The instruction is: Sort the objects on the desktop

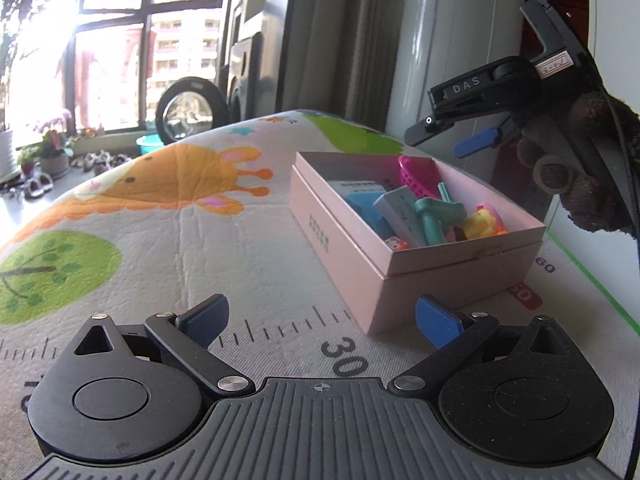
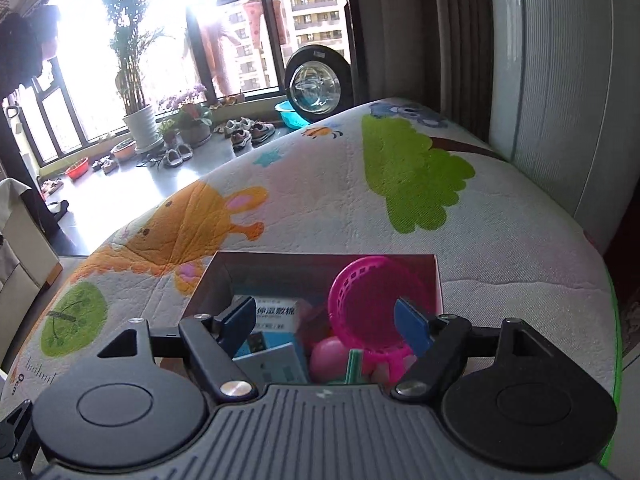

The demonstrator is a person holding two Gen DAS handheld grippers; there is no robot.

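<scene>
Sorting looks nearly done: pink box [image 1: 404, 256] on the play mat [image 1: 224, 248] already holds pink basket [image 2: 372, 312], blue packet [image 2: 276, 320] and toys. Left gripper [image 1: 320, 320] spread wide, empty; right gripper [image 2: 324, 320] apart, empty, over box. Mat otherwise bare in view.

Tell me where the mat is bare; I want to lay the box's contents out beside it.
Bare mat runs from the pink box across to the orange giraffe print, and beyond the box toward the green patch. The box itself is crowded: pink basket, blue carton, teal pieces.
</scene>
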